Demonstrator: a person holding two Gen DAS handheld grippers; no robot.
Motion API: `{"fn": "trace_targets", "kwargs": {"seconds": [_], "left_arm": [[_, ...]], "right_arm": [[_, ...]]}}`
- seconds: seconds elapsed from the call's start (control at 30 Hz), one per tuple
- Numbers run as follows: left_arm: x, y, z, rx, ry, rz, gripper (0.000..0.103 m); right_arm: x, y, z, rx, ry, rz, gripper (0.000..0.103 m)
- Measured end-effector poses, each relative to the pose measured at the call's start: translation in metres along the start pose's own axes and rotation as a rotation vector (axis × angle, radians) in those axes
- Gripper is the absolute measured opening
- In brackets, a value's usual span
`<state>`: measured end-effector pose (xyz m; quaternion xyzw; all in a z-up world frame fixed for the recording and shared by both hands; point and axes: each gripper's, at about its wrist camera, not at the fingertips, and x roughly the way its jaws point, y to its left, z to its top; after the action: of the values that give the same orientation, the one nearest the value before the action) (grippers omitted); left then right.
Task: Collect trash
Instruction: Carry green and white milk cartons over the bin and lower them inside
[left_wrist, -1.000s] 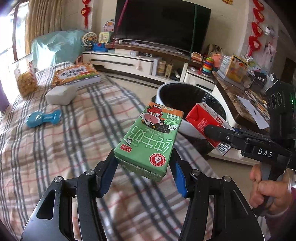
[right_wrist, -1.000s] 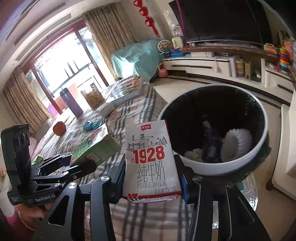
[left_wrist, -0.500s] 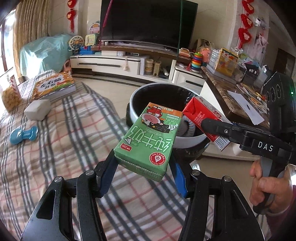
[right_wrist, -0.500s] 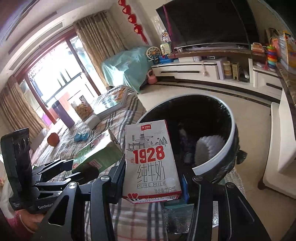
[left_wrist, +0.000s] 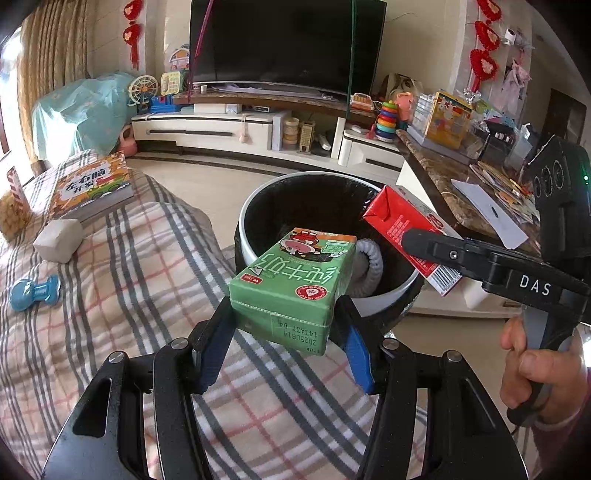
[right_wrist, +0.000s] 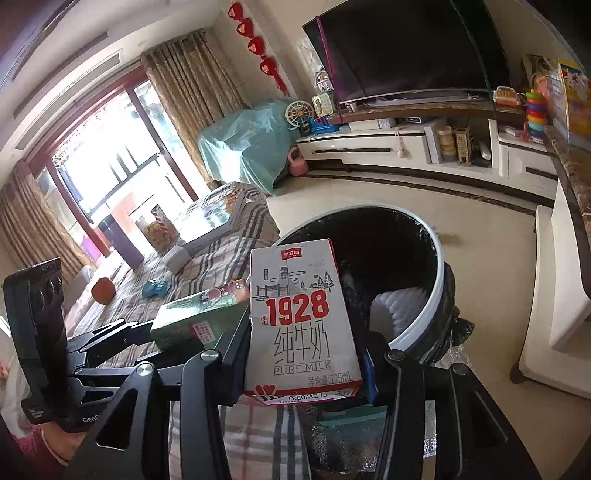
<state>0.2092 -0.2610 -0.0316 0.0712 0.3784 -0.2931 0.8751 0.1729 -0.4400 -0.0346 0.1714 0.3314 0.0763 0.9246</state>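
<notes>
Left wrist view: left gripper (left_wrist: 286, 325) clamping green milk carton (left_wrist: 291, 284) before bin (left_wrist: 317, 184), above plaid cloth (left_wrist: 129, 295); right wrist view: right gripper (right_wrist: 306, 363) clamping 1928 milk carton (right_wrist: 301, 321) over bin rim (right_wrist: 437, 295)

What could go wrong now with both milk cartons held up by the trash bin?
The green milk carton in the left gripper looks only partly over the trash bin rim; released now, it might hit the rim or the plaid cloth. The 1928 milk carton in the right gripper sits close beside it, so they could collide.
</notes>
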Motion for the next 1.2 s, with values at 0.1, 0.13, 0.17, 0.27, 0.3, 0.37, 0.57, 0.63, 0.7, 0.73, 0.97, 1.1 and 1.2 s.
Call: {"fn": "trace_targets", "kwargs": {"seconds": [0.1, 0.13, 0.17, 0.27, 0.3, 0.37, 0.57, 0.63, 0.7, 0.73, 0.97, 1.1, 1.2], "left_arm": [[0.003, -0.001, 0.001, -0.001, 0.002, -0.002, 0.055], [0.004, -0.002, 0.002, 0.000, 0.002, -0.001, 0.055], [0.004, -0.002, 0.002, 0.001, 0.003, -0.001, 0.055], [0.006, -0.002, 0.004, 0.003, 0.000, -0.002, 0.055], [0.006, -0.002, 0.005, 0.003, -0.001, -0.002, 0.055], [0.008, -0.003, 0.007, 0.004, -0.002, -0.001, 0.055], [0.011, -0.004, 0.012, 0.007, -0.005, -0.002, 0.055], [0.012, -0.005, 0.016, 0.008, -0.007, -0.001, 0.055], [0.013, -0.005, 0.017, 0.008, -0.007, -0.002, 0.055], [0.013, -0.006, 0.017, 0.008, -0.007, -0.001, 0.055], [0.017, -0.009, 0.026, 0.013, -0.010, -0.002, 0.055], [0.021, -0.011, 0.030, 0.018, -0.010, -0.001, 0.055], [0.024, -0.011, 0.031, 0.019, -0.007, -0.002, 0.055]], "right_arm": [[0.002, -0.004, 0.003, -0.001, 0.002, -0.005, 0.048], [0.004, -0.004, 0.004, -0.002, 0.004, -0.006, 0.048], [0.005, -0.005, 0.004, -0.002, 0.006, -0.008, 0.048], [0.008, -0.007, 0.007, -0.003, 0.007, -0.011, 0.048], [0.009, -0.007, 0.008, -0.003, 0.007, -0.013, 0.048], [0.010, -0.008, 0.009, -0.001, 0.008, -0.014, 0.048], [0.015, -0.013, 0.012, -0.001, 0.014, -0.025, 0.048], [0.016, -0.014, 0.013, -0.004, 0.015, -0.029, 0.048], [0.016, -0.013, 0.013, -0.004, 0.015, -0.033, 0.048], [0.016, -0.013, 0.014, -0.005, 0.014, -0.035, 0.048], [0.019, -0.016, 0.017, -0.014, 0.015, -0.053, 0.048], [0.021, -0.018, 0.018, -0.016, 0.017, -0.063, 0.048], [0.022, -0.018, 0.018, -0.020, 0.016, -0.070, 0.048]]}}
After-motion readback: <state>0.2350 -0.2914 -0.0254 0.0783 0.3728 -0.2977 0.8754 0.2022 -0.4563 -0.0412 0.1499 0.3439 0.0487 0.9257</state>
